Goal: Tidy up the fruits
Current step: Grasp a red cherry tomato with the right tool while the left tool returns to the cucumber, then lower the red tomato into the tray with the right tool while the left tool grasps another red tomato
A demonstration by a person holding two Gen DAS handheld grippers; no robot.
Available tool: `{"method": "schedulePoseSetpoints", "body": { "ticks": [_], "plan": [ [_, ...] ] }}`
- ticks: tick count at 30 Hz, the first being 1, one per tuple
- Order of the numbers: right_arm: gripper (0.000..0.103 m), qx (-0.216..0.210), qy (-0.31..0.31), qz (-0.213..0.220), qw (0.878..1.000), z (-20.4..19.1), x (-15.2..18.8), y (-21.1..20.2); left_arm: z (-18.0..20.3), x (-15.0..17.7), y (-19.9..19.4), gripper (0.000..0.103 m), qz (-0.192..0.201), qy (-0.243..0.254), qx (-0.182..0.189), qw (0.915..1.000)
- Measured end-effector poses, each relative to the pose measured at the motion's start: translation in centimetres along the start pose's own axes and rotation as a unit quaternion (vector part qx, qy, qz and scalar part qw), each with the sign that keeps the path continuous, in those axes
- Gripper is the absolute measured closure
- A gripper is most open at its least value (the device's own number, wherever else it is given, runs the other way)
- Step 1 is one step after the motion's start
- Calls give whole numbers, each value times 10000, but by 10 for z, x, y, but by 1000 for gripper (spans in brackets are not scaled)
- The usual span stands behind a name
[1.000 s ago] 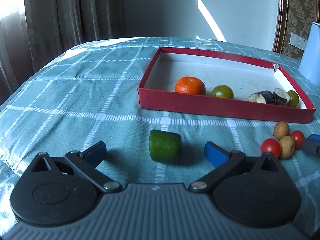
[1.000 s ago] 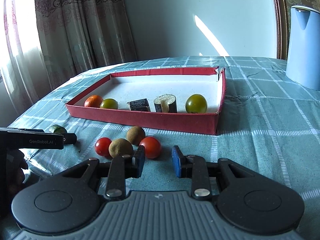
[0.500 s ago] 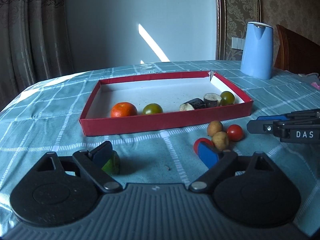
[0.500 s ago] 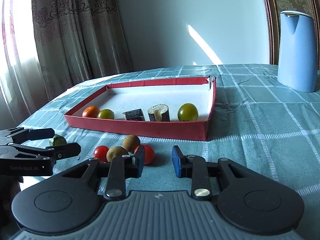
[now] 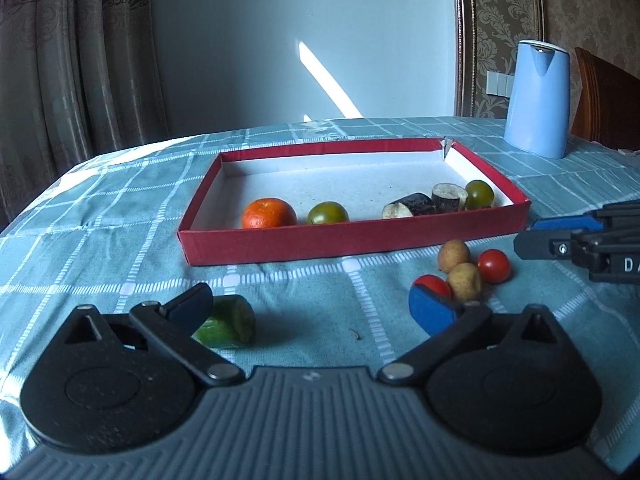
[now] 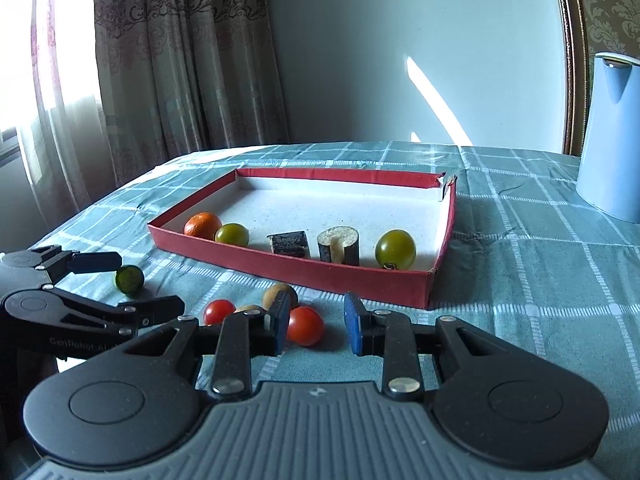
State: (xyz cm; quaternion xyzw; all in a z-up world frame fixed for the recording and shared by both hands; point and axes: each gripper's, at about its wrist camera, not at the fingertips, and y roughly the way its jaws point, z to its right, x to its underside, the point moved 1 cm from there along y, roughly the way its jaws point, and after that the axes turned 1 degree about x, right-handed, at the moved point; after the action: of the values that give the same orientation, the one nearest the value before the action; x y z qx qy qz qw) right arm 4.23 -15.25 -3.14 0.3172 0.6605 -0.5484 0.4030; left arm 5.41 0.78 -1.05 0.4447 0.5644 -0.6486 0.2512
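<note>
A red tray point(image 5: 352, 236) point(image 6: 288, 270) holds an orange point(image 5: 269, 213), two green fruits point(image 5: 328, 213) and two dark cut pieces point(image 5: 424, 203). On the cloth before it lie two red tomatoes point(image 5: 494, 266) point(image 6: 305, 326) and two brown fruits point(image 5: 464, 280). A green cucumber piece point(image 5: 228, 322) point(image 6: 129, 279) lies next to my left gripper's left finger. My left gripper point(image 5: 310, 310) is open and empty. My right gripper point(image 6: 316, 322) is open and empty, with a tomato by its left finger.
A blue kettle point(image 5: 538, 98) point(image 6: 612, 136) stands at the back right of the table. Curtains hang at the left. A wooden chair back point(image 5: 604, 104) shows at the far right. The checked cloth point(image 5: 120, 216) covers the table.
My left gripper has swung right, so the cucumber piece went from between its fingers to beside the left finger. My right gripper drew back slightly and rose.
</note>
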Motion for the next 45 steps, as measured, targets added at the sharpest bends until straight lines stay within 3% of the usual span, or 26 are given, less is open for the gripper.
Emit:
{"method": "schedulePoseSetpoints", "body": {
  "ticks": [5, 11, 17, 21, 24, 33, 45],
  "plan": [
    [74, -31, -211, -248, 9995, -7, 4, 15, -18, -1, 2, 0, -44, -531, -110, 9985],
    [75, -4, -220, -396, 9990, -6, 2, 32, -21, -1, 4, 0, -85, -601, -155, 9980],
    [77, -40, -84, 24, 10000, -3, -9, 15, -20, -1, 4, 0, -86, -598, -163, 9980],
    [77, 186, 32, 497, 9986, 6, -39, 10, -21, -1, 5, 0, -107, -601, -189, 9980],
    [77, 342, 116, 553, 9978, 18, -61, 26, -20, -1, 5, 0, -99, -585, -191, 9981],
    [77, 803, 351, -52, 9961, 49, -71, 99, -21, -1, 8, 0, -177, -628, -264, 9975],
    [77, 1009, 309, -174, 9943, 53, -61, 112, -21, -1, 9, 0, -199, -639, -286, 9974]
  ]
}}
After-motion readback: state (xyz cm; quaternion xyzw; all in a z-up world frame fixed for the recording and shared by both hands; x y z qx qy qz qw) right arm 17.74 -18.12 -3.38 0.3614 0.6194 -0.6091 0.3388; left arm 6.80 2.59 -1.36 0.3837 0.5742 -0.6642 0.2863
